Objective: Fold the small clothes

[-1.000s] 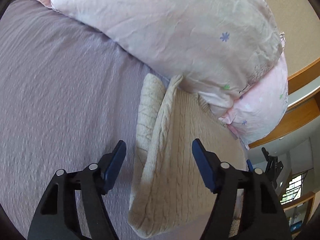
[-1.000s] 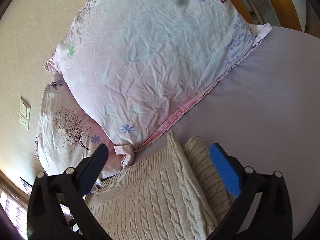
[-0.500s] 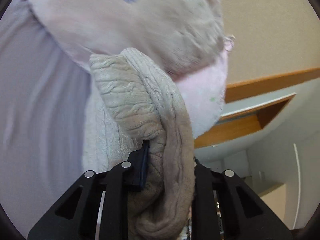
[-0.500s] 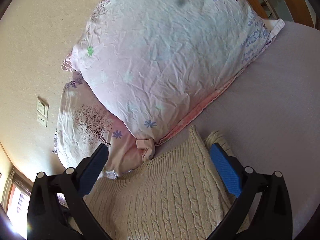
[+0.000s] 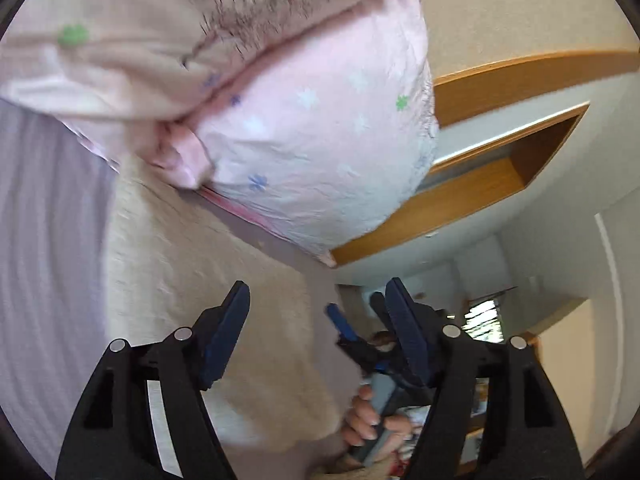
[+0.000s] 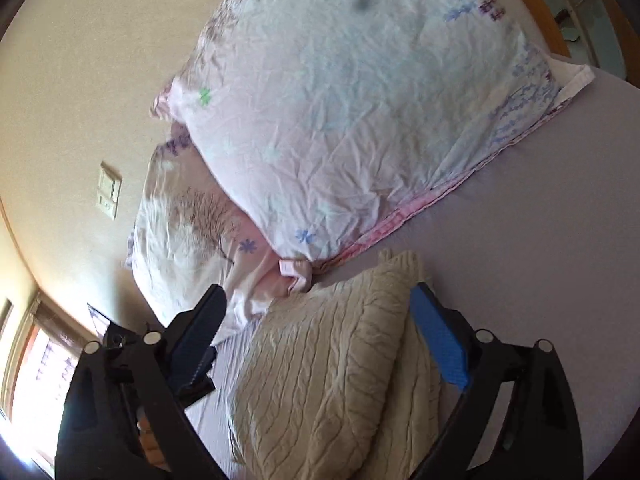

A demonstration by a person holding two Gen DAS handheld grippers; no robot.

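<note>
A cream cable-knit sweater (image 6: 332, 364) lies folded on the lilac bed sheet (image 6: 540, 248), just below the pillows. It also shows, blurred, in the left wrist view (image 5: 192, 276). My left gripper (image 5: 320, 320) is open and empty, above the sweater's right edge. My right gripper (image 6: 320, 320) is open and empty, its jaws standing either side of the folded sweater, a little above it. The right gripper and the hand that holds it show in the left wrist view (image 5: 360, 352). The left gripper shows in the right wrist view (image 6: 120, 344) at the lower left.
Two pink floral pillows (image 6: 360, 100) (image 5: 312, 152) are stacked against the wall just beyond the sweater. A wooden bed frame (image 5: 480, 188) runs along the bed's side. A wall switch (image 6: 109, 190) and a window (image 6: 36, 364) are at the left.
My left gripper was shut on the sweater's fold half a second ago; it has let go, opened and swung right. The sweater now lies folded over. My right gripper stayed open and drew back slightly.
</note>
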